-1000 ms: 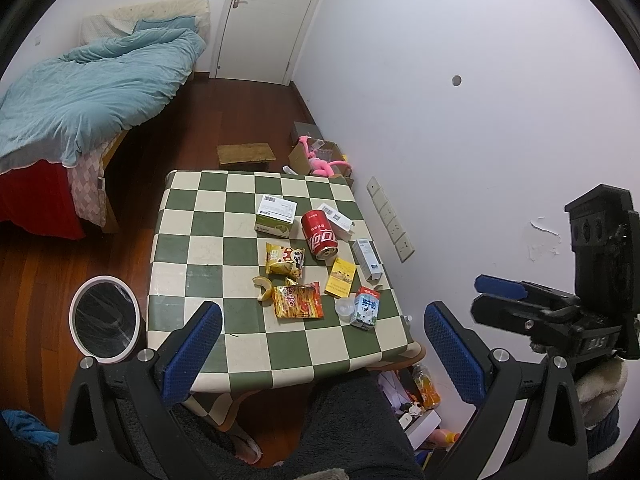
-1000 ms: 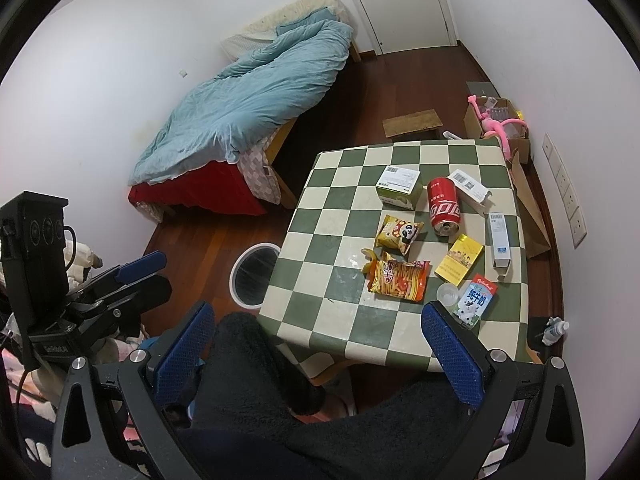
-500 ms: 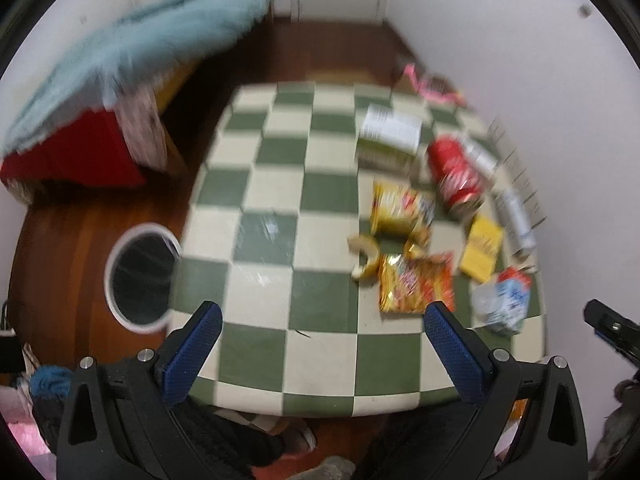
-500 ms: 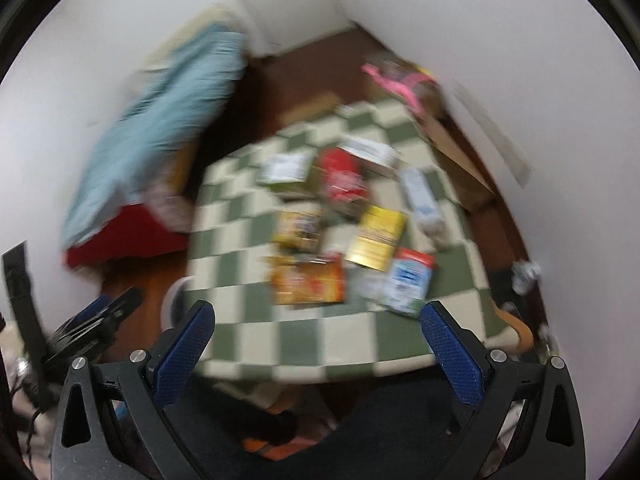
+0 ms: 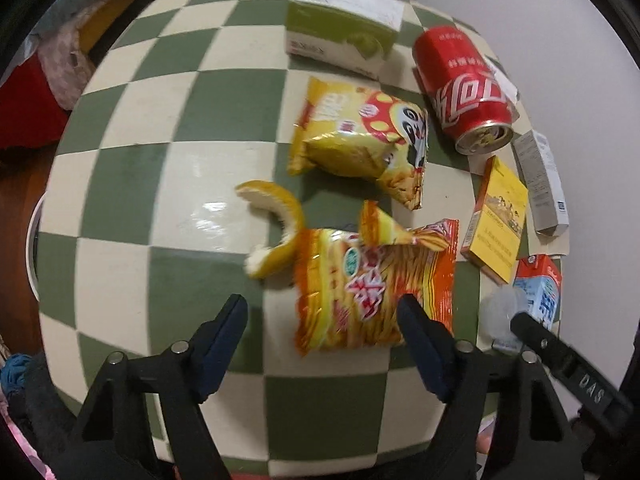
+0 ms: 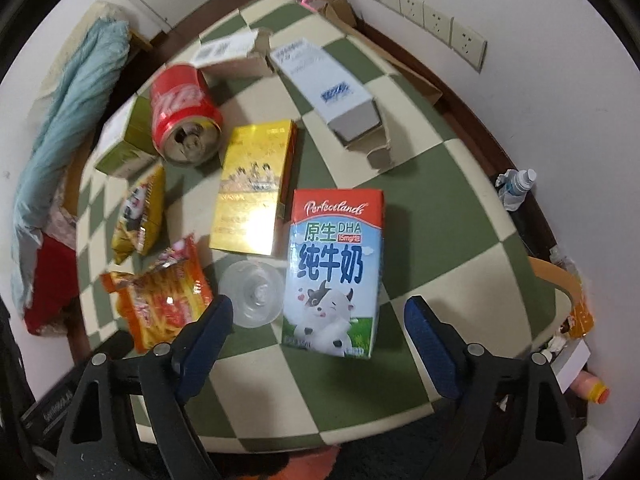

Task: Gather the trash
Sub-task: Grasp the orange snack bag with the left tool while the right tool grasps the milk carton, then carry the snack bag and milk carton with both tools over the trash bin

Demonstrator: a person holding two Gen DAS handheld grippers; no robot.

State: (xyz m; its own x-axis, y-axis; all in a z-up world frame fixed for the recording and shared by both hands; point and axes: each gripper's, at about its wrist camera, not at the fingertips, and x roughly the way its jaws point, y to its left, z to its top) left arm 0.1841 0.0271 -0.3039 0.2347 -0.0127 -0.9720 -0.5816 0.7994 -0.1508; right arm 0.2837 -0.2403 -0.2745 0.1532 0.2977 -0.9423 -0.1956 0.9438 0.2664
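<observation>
Trash lies on the green-and-cream checkered table (image 5: 168,280). My left gripper (image 5: 324,320) is open just above the near end of an orange snack bag (image 5: 372,284), with a banana peel (image 5: 280,232) to its left. A yellow snack bag (image 5: 360,140), a red cola can (image 5: 464,88) and a green-and-white box (image 5: 340,28) lie beyond. My right gripper (image 6: 320,320) is open around the near end of a milk carton (image 6: 336,268), not touching it. A clear plastic cup (image 6: 252,292) lies by its left finger. A yellow box (image 6: 252,184) and a white carton (image 6: 332,88) lie behind.
A white bin rim (image 5: 32,248) shows past the table's left edge. A bed with a blue duvet (image 6: 68,120) stands at the left. A wall with sockets (image 6: 424,20) runs along the right, with bottles (image 6: 516,184) on the floor beside the table.
Both grippers have dropped from high above down close to the table. The left one now hovers at the orange snack bag, the right one at the milk carton. Both stay open.
</observation>
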